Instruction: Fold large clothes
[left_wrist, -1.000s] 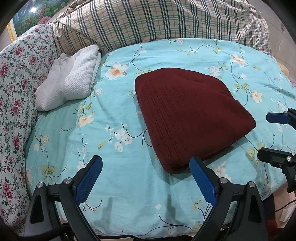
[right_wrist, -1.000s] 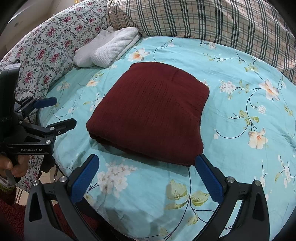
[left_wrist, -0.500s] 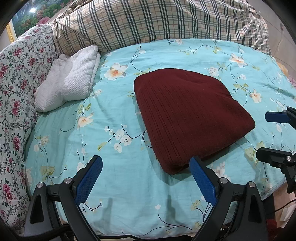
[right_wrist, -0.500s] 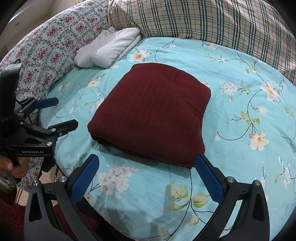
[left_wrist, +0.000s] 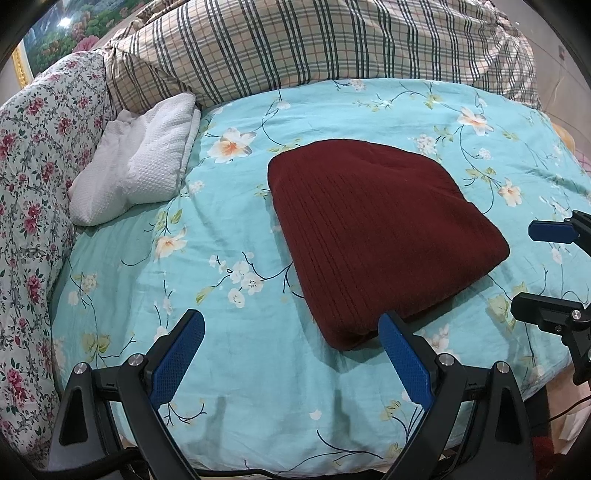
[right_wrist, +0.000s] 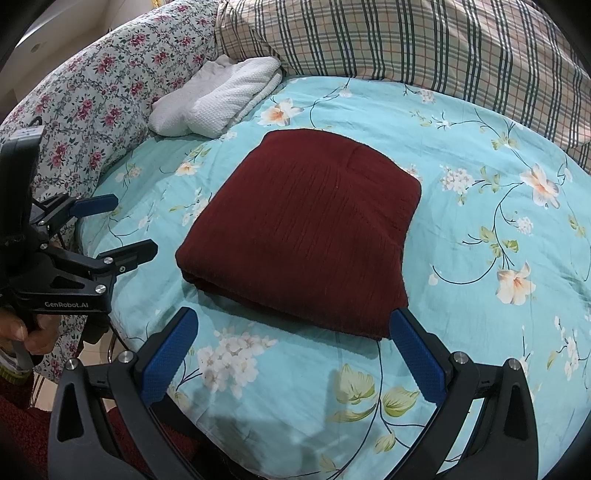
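Observation:
A dark red knitted garment lies folded into a compact block on the turquoise floral bed sheet; it also shows in the right wrist view. My left gripper is open and empty, held above the sheet just in front of the garment's near left corner. My right gripper is open and empty, in front of the garment's near edge. Each gripper appears in the other's view: the right one at the right edge, the left one at the left.
A folded white textured cloth lies at the back left of the bed. A plaid duvet is bunched along the far side. A pink-flowered quilt lines the left side. The bed's near edge runs just below the grippers.
Both grippers have stayed open and drifted only slightly; the folded garment has not moved.

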